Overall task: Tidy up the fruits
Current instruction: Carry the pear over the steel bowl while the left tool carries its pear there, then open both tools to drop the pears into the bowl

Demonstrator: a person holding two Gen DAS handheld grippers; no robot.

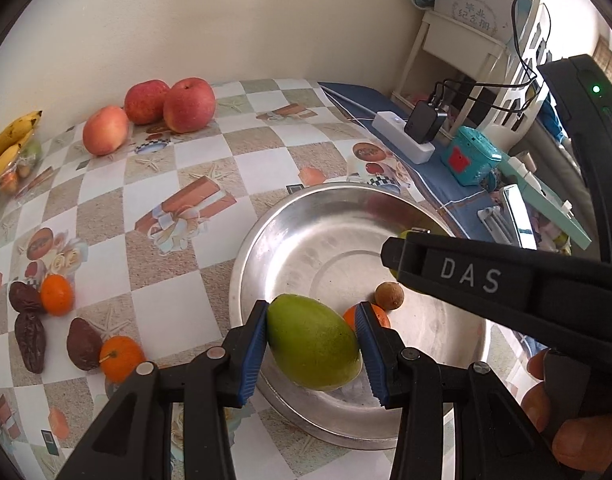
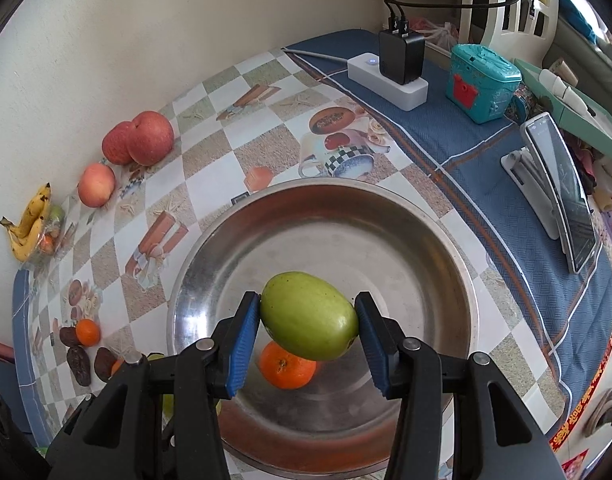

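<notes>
Both my jaws clamped, each on own oval green fruit: left gripper (image 1: 312, 350) holds one (image 1: 312, 346) over steel bowl's (image 1: 266, 232) near rim, right gripper (image 2: 308, 326) holds other (image 2: 308, 316) above bowl's small orange tangerine (image 2: 286, 368). Lower beside tangerine, not onto it; release gently.

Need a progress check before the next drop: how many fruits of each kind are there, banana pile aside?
Apples: 3
Oranges: 3
Dates: 3
Green fruit: 2, both held
Small brown fruit: 1
Total: 12
</notes>
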